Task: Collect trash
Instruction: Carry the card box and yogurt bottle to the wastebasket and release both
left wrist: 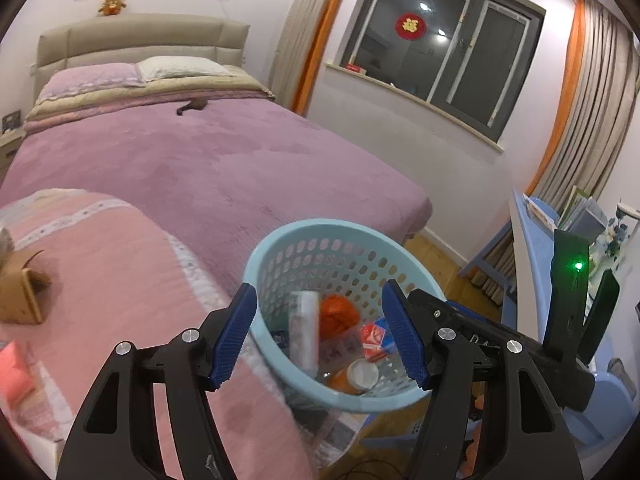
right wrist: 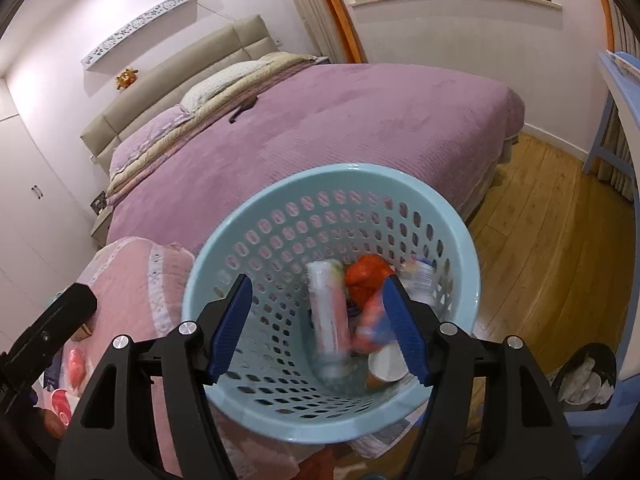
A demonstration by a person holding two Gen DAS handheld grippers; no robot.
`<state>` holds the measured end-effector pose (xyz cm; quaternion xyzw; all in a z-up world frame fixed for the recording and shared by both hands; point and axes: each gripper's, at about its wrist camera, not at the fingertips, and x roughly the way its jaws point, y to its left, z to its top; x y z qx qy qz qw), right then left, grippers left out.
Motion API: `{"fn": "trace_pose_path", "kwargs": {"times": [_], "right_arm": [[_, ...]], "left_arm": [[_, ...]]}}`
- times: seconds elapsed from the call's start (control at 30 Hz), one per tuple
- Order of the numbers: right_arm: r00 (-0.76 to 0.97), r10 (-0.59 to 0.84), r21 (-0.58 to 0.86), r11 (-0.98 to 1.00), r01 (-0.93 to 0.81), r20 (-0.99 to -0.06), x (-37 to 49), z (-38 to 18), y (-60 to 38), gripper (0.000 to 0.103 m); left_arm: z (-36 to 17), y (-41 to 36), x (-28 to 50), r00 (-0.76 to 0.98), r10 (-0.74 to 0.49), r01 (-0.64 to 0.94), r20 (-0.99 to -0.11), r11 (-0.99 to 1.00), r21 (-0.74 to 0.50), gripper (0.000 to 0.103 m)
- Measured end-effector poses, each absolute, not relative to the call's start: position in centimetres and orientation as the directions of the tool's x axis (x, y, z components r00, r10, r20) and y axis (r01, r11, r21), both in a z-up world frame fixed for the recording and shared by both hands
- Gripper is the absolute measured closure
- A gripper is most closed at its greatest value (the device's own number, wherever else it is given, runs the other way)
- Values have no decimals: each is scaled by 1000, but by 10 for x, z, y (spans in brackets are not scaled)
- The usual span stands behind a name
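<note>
Both left tongs (left wrist: 320,338) and right tongs (right wrist: 318,330) gape apart, empty, over the blue basket (right wrist: 460,236) at the bed's (right wrist: 320,128) near edge, already holding several trash pieces; red items (right wrist: 74,364) near left appear uncollected.

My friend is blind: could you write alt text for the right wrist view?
An open two-finger tool hovers over a light blue perforated basket holding a white tube, orange wrapper and small cup, beside a purple-covered bed.

One basket (right wrist: 280,216), one bed (right wrist: 360,120), two pillows (left wrist: 180,67), one window (left wrist: 440,52).
</note>
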<state>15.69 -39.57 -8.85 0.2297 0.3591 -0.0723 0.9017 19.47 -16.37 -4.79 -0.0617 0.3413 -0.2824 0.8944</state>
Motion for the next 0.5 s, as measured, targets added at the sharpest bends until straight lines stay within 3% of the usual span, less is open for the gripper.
{"fn": "trace_pose_path", "kwargs": {"times": [0.5], "right_arm": [[782, 162, 301, 953, 34, -602, 143, -36, -292, 39]], "left_arm": [[-2, -59, 144, 740, -487, 356, -464, 869, -344, 40]]}}
